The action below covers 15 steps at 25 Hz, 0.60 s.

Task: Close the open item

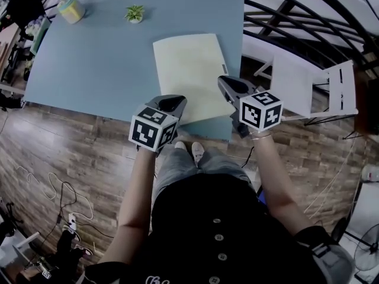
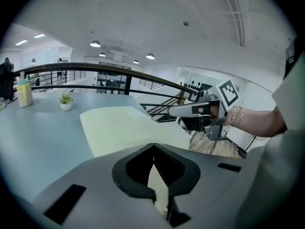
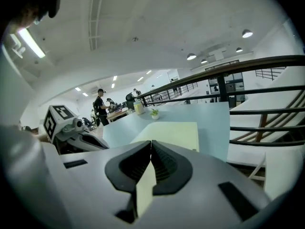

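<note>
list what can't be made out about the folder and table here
- folder, near edge: head view, covered by left gripper and right gripper
- what's under it: all views, hidden by the folder itself
- bottle label: head view, too small

A pale blue table [image 1: 89, 64] stands on a wood-plank floor [image 1: 71, 152], and most of its top is bare. Taking the near edge as six o'clock, three things lie on it. A pale yellow-green folder [image 1: 189, 70] sits flat at about four o'clock and reaches down close to the near right corner. A small potted plant [image 1: 135, 13] stands at twelve o'clock near the far edge. A yellowish container [image 1: 71, 9] with a lighter top sits at about ten o'clock in the far left corner, well apart from the folder.
</note>
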Available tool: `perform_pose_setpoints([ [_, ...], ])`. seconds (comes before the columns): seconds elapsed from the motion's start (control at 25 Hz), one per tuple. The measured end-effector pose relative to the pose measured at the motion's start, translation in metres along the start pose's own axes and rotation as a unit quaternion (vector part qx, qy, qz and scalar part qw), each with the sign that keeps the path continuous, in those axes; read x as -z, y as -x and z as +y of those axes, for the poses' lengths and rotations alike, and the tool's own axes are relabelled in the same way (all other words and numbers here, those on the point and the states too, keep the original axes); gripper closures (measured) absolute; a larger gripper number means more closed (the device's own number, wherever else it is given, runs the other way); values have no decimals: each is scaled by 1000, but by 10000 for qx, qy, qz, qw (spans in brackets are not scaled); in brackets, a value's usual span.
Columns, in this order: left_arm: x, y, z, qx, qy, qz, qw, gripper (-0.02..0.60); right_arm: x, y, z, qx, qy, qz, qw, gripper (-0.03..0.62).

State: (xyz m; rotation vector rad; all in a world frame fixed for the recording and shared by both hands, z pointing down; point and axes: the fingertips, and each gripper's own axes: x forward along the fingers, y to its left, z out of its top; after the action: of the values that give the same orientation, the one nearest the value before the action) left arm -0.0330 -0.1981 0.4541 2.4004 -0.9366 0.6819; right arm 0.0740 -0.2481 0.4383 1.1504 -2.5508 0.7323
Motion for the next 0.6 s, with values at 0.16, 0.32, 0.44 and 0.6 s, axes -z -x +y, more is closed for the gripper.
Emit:
perform_pose_setpoints([
  [0.16, -21, 12, 1, -166, -150, -356, 9991, 563, -15, 7, 25, -180, 126, -288, 9993, 589],
  [0.32, -40, 28, 2, -209, -29, -878, 9959, 563, -31, 15, 47, -306, 268, -502, 9979, 589],
  [0.44, -59, 38, 0, -309, -80, -1193, 9923, 563, -47, 25, 56, -360, 410, -651, 9964, 589],
  [0.6, -80, 50, -7, -269, -272, -1472, 9884, 563, -70, 39, 63, -310, 641, -928, 9931, 589],
])
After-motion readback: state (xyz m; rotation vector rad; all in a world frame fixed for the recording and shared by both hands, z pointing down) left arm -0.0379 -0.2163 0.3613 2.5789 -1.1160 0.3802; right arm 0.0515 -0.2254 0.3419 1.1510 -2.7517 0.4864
